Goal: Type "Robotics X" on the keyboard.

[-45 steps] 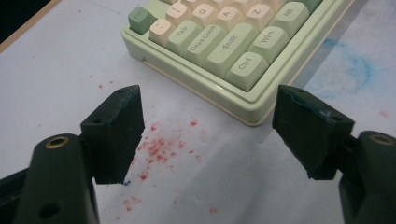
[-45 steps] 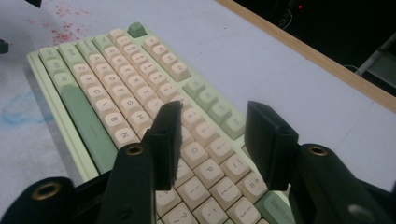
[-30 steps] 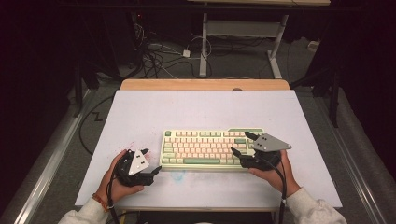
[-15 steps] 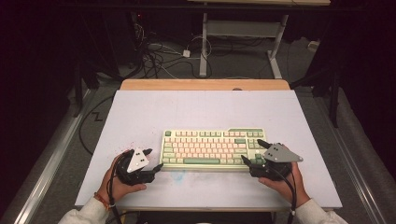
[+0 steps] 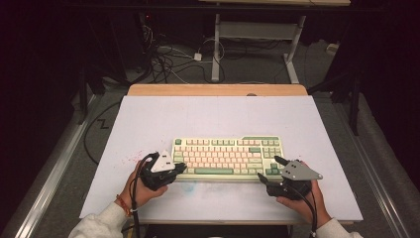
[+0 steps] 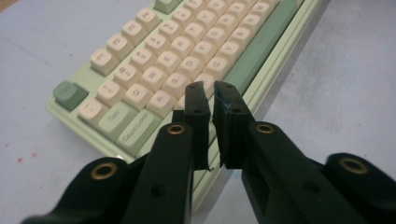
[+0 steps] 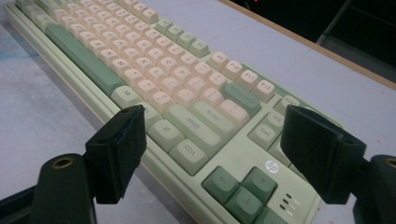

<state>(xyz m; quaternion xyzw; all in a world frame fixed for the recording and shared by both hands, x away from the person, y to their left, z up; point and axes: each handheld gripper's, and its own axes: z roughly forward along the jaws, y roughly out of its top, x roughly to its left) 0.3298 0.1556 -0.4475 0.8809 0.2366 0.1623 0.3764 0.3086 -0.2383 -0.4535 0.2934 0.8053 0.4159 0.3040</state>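
A pale green keyboard (image 5: 225, 158) with cream and green keys lies across the near middle of the white table sheet (image 5: 213, 119). My left gripper (image 5: 181, 168) is at the keyboard's front left corner. In the left gripper view its jaws (image 6: 208, 91) have just been closing and stand almost together over the keyboard (image 6: 154, 60), with nothing between them. My right gripper (image 5: 269, 168) is at the front right corner. In the right gripper view it (image 7: 212, 116) is wide open, with the keyboard's (image 7: 154, 60) arrow-key end lying ahead between the pads, untouched.
A wooden table edge (image 5: 218, 89) runs along the far side of the sheet. Behind it are floor cables (image 5: 168, 59) and a metal desk frame (image 5: 257, 29). Small red specks (image 5: 131, 159) mark the sheet left of the keyboard.
The left gripper has moved right to the keyboard's corner and its jaws have closed. The right gripper has drawn back off the keyboard's right end toward the near edge, still open.
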